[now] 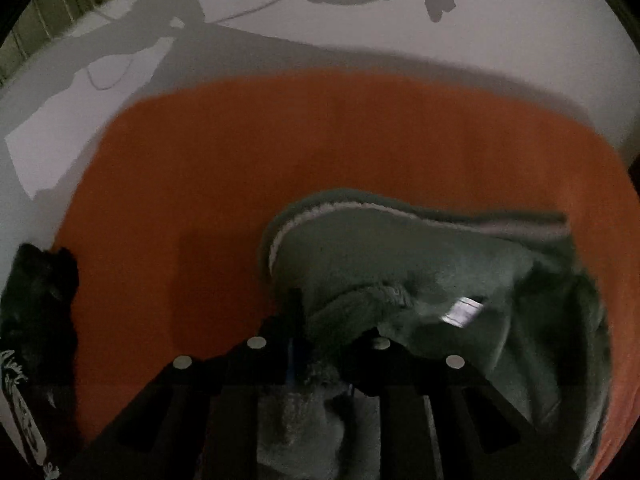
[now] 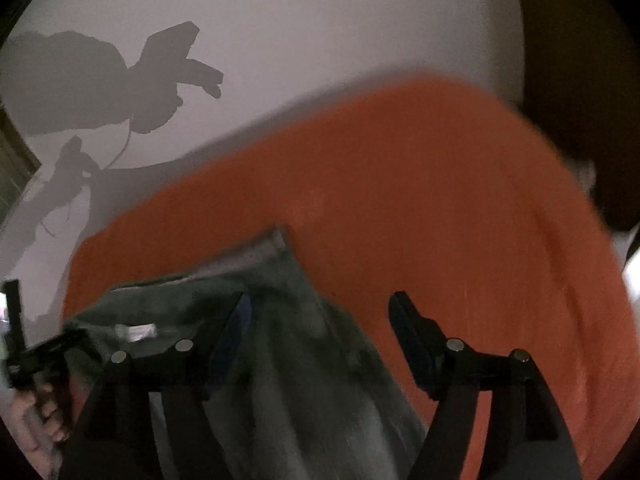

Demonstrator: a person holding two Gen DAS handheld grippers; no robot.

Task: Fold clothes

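Observation:
A grey-green fleece garment (image 1: 420, 264) lies bunched on the orange cover (image 1: 320, 140), its white label (image 1: 460, 312) showing. In the left wrist view my left gripper (image 1: 332, 332) is narrow, and a fold of the fleece fills the gap between its fingers. The right wrist view shows the same garment (image 2: 288, 360) running down under my right gripper (image 2: 320, 316). That gripper's fingers (image 2: 412, 328) stand wide apart, with the cloth lying below them and no pad pressing on it. At the left edge of this view a hand (image 2: 36, 412) holds the left gripper's handle.
A black cloth with white print (image 1: 36, 312) lies at the left edge of the orange cover. A pale wall (image 2: 300, 40) with shadows of arms and grippers stands behind. A dark brown object (image 2: 580, 80) is at the right. A green panel (image 1: 52, 12) sits far left.

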